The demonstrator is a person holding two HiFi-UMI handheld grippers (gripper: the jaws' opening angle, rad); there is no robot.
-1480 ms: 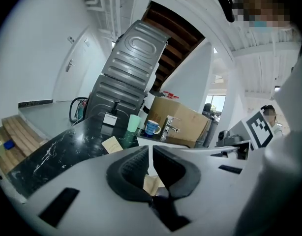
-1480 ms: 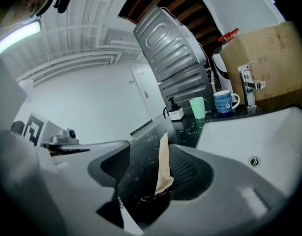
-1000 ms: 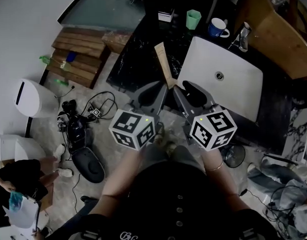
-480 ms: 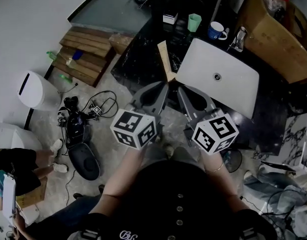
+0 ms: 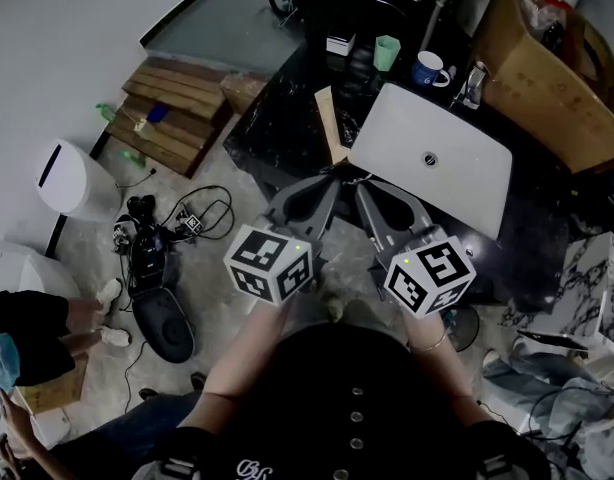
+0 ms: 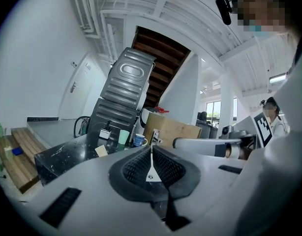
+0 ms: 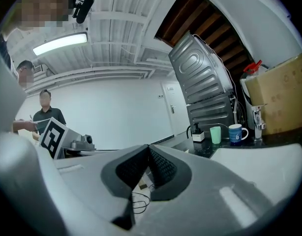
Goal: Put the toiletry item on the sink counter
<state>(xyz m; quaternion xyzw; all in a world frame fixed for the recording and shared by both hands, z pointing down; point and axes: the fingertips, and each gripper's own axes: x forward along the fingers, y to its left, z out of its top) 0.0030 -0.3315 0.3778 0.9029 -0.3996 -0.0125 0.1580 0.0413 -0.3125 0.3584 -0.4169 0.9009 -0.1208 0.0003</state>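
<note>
A tan oblong toiletry item [image 5: 327, 120] lies on the black sink counter [image 5: 277, 128], left of the white basin [image 5: 467, 163]; it also shows small in the left gripper view [image 6: 101, 150]. Both grippers hover side by side in front of the counter's near edge, just short of the item. My left gripper [image 5: 327, 181] has its pads together with nothing in them [image 6: 151, 149]. The right gripper [image 5: 363, 188] is shut and empty too [image 7: 148, 149].
At the back of the counter stand a green cup [image 5: 387, 52], a blue mug [image 5: 430, 68], a small white box [image 5: 336, 44] and the faucet [image 5: 471, 83]. A cardboard box [image 5: 547, 68] sits right of it. Wooden pallet [image 5: 177, 108] and cables [image 5: 197, 218] lie on the floor to the left.
The view has tilted, so the counter sits a little higher. Both grippers have drawn slightly back from the tan item's near end, which lay between their tips a second ago.
</note>
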